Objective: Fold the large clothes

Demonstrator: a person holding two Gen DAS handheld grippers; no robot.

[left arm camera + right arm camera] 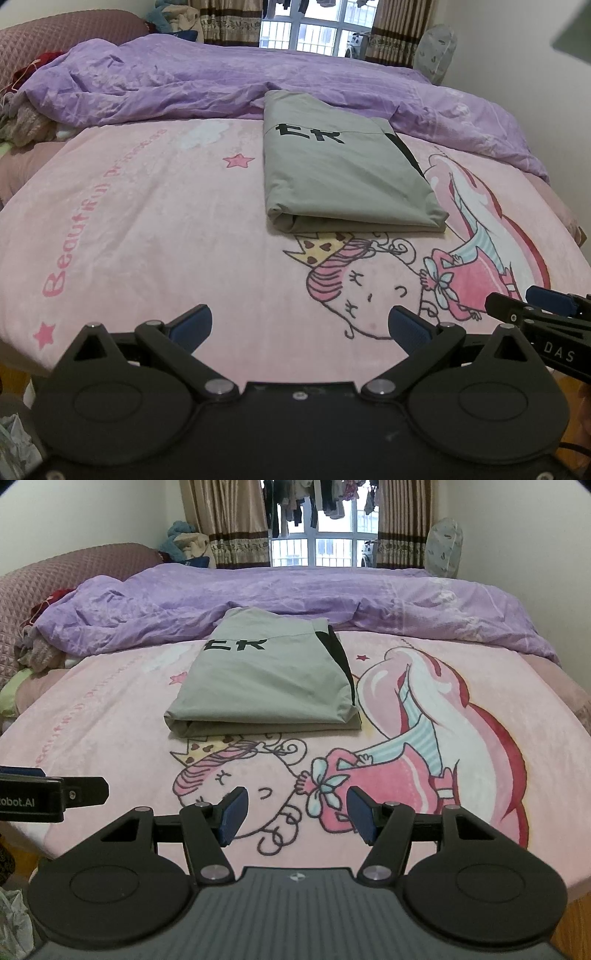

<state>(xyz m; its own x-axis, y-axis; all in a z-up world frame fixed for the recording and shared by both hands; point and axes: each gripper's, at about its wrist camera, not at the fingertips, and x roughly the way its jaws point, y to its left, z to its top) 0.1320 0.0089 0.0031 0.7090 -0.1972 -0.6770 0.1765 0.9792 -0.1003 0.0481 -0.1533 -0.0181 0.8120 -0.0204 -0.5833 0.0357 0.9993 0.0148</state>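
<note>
Apparently done folding: left gripper [301, 326] gaping, empty, low at 6 o'clock over pink blanket [147, 229]; grey garment [343, 177] folded flat at 12 o'clock; right gripper [295, 814] likewise gaping, empty. Next, probably only withdrawing.

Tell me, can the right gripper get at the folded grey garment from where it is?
Probably yes: the right gripper is open and empty, and only bare pink blanket lies between it and the grey garment.
</note>
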